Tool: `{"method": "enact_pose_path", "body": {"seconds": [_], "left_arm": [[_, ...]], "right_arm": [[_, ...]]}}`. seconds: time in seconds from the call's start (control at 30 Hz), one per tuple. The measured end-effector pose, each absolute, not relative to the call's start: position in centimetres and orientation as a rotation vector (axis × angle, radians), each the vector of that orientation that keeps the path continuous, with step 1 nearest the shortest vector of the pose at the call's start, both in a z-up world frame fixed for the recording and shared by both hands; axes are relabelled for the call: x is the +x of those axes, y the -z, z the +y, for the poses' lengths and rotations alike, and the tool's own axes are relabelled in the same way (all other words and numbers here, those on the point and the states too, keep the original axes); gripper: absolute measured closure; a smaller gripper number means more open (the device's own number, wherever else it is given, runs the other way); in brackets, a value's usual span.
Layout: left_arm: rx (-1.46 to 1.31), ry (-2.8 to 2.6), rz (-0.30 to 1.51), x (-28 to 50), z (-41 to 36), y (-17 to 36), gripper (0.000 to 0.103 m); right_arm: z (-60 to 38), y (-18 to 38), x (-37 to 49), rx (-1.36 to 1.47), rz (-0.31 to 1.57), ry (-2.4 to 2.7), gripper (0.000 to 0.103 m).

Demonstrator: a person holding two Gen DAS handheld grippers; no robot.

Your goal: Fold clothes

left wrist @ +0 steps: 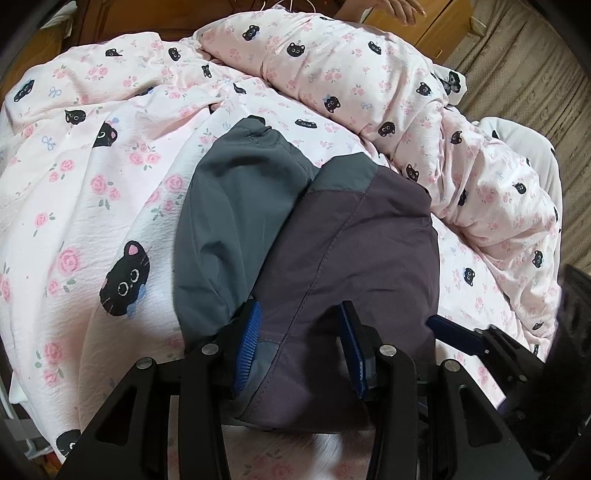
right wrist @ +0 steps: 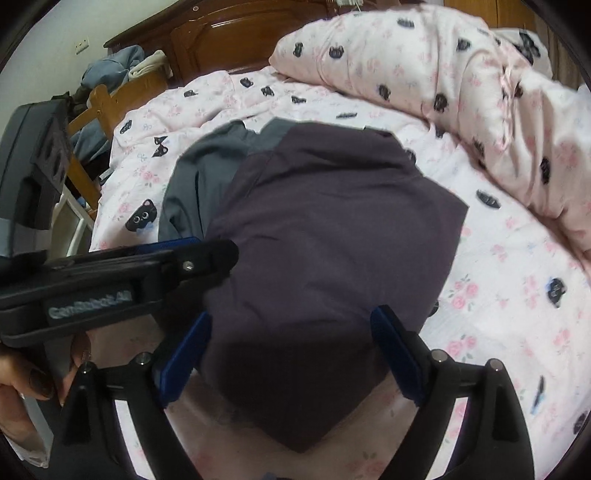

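Observation:
A folded jacket, dark purple (left wrist: 354, 240) with grey-teal panels (left wrist: 229, 206), lies on the bed and fills the middle of both views (right wrist: 325, 229). My left gripper (left wrist: 301, 336) stands over its near edge with the jaws partly apart. A bulge of purple cloth lies between the blue pads (left wrist: 249, 339), and no pinch shows. From the right wrist view the left gripper (right wrist: 192, 247) lies at the jacket's left edge, a hand holding it. My right gripper (right wrist: 290, 350) is wide open and straddles the jacket's near corner, the fingers (right wrist: 395, 350) clear of the cloth. One blue right finger (left wrist: 454, 332) shows beside the jacket.
The bed sheet (left wrist: 92, 206) is pink with roses and black cat faces. A bunched duvet (right wrist: 461, 74) of the same print lies at the far and right side. A wooden headboard (right wrist: 229, 40), a chair piled with clothes (right wrist: 110, 85) and a hand (left wrist: 402, 11) are behind.

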State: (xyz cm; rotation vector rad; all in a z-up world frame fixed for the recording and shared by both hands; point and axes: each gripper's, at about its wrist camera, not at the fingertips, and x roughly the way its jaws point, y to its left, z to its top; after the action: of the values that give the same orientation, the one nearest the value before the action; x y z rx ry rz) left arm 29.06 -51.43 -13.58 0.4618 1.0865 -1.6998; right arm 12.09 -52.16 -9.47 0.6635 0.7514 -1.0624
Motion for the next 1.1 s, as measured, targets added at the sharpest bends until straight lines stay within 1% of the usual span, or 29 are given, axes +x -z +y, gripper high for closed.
{"method": "enact_pose_path", "body": {"seconds": [0.03,0.17,0.33,0.43,0.77,0.83,0.93,1.0,1.1], "left_arm": [[0.438,1.706,1.103,29.3,-51.4,13.5,0.058],[0.402,1.717,1.093,29.4,-50.9,12.8,0.056],[0.422,1.735,0.977,28.4,-49.1,11.1,0.042],[0.444,1.743,0.885,27.7,-47.3,10.1,0.037],[0.499,1.699,0.687,28.1,-41.6,7.7,0.037],[0.514,1.696,0.668,28.3,-40.7,7.6,0.037],[0.523,1.694,0.652,28.7,-38.7,6.9,0.037],[0.512,1.689,0.634,29.1,-37.2,6.1,0.037],[0.487,1.694,0.545,29.3,-34.7,4.3,0.036]], "right_arm": [[-51.7,8.9,12.0,0.662,0.733,1.063,0.012],[-49.1,7.0,11.0,0.664,0.677,1.085,0.013],[-44.9,5.1,10.1,0.64,0.642,1.129,0.013],[-42.8,4.2,10.0,0.635,0.631,1.15,0.013],[-37.6,3.5,10.7,0.647,0.619,1.208,0.012],[-36.4,3.5,10.8,0.646,0.61,1.221,0.009],[-34.6,3.4,11.0,0.641,0.595,1.237,0.008],[-33.6,3.2,11.0,0.65,0.578,1.243,0.008],[-32.1,2.6,11.0,0.655,0.545,1.246,0.008]]}}
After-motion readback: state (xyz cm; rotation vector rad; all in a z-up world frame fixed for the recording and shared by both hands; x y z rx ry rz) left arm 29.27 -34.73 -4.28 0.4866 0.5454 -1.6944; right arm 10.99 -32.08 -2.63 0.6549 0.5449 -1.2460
